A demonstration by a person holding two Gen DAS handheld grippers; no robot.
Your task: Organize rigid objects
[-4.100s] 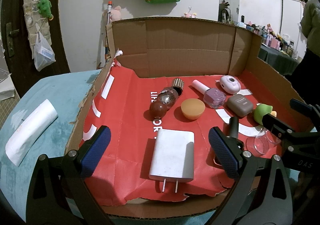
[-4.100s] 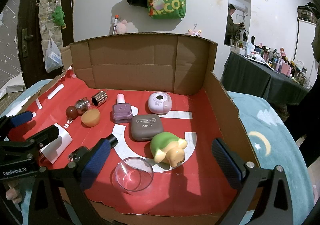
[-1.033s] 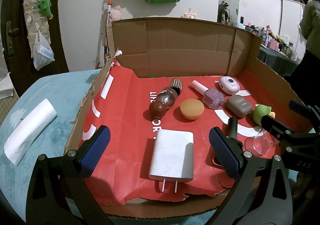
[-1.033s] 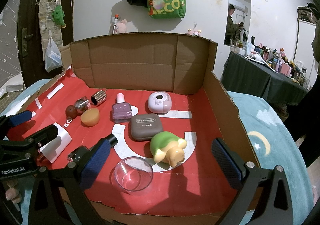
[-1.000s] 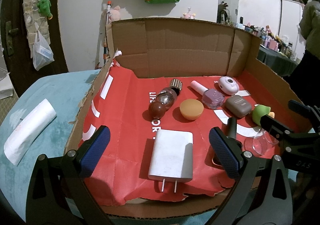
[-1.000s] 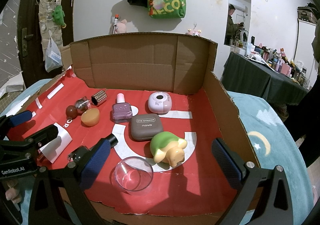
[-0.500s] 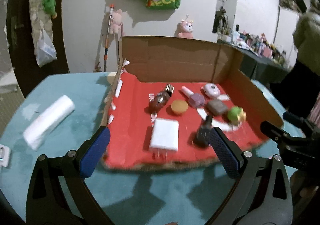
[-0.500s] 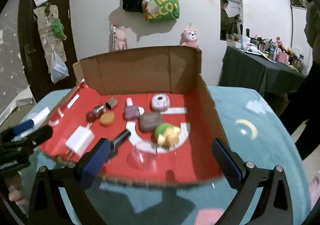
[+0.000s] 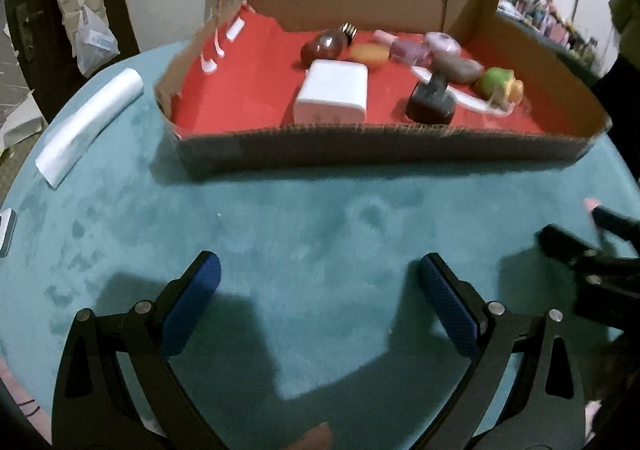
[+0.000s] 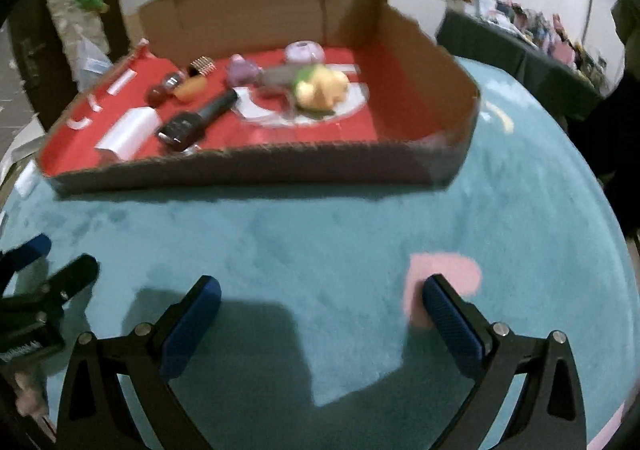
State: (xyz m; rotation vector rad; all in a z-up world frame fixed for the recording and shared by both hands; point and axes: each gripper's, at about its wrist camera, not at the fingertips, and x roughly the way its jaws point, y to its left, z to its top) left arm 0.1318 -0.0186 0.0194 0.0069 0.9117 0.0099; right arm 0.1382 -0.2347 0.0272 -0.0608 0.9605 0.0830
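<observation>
In the box: we see the white charger [image 9: 332,90], stiff, light, smooth; take its flat sides.
Hand-held grippers: left [image 9: 320,294] and right [image 10: 320,304] both released, over the teal surface [image 9: 320,218].

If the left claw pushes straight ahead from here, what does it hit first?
Probably the low front wall of the cardboard box. The left claw is open over bare teal cloth, nothing between; the white charger lies beyond that wall. Depth is uncertain.

Dim, motion-blurred, fisheye-warped edges
</observation>
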